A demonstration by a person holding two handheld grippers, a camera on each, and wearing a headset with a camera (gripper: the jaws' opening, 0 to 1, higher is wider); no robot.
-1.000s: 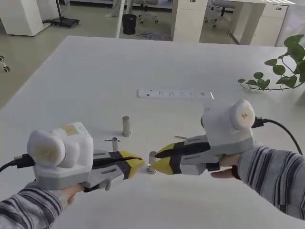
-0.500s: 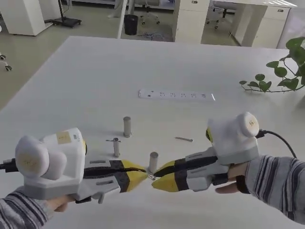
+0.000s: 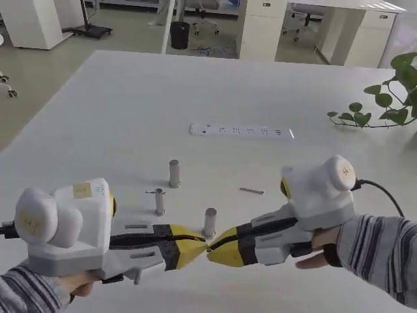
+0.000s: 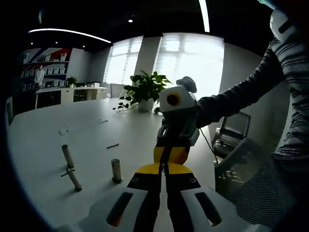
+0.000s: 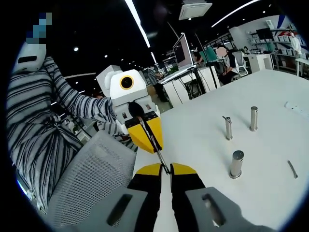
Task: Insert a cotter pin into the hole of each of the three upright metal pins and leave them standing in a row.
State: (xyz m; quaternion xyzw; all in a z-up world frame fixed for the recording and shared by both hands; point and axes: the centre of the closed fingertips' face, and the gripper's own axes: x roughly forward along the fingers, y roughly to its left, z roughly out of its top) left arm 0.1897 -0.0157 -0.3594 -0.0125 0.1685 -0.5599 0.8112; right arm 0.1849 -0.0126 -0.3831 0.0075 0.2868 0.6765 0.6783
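Overall: two tongs meet tip to tip above the desk [image 3: 117, 111], just in front of the nearest metal pin.
Left tongs [image 3: 199, 242]: yellow jaws drawn together to a thin seam, pointing toward the right tongs.
Right tongs [image 3: 212, 250]: jaws narrow, closed on the held cotter pin [image 5: 160, 155], a thin dark rod that runs out of their tips.
Held cotter pin, far end: it reaches the tips of the left tongs. Whether those jaws pinch it cannot be told.
Near metal pin [image 3: 210, 222]: upright, bare on top, just beyond the meeting tips and apart from them. In the right gripper view it stands off to the right of the jaws.
Middle metal pin [image 3: 159, 201]: upright, with a fitted cotter pin [image 3: 154, 192] lying crosswise through its top. It is left of the near pin and beyond the left tongs.
Far metal pin [image 3: 174, 173]: upright, nothing through it, well apart from both tongs.
Loose cotter pin [image 3: 251, 191]: flat on the desk, beyond the right tongs.
Background: a white power strip [image 3: 241, 131] farther back, and a leafy plant [image 3: 384, 107] at the right edge.
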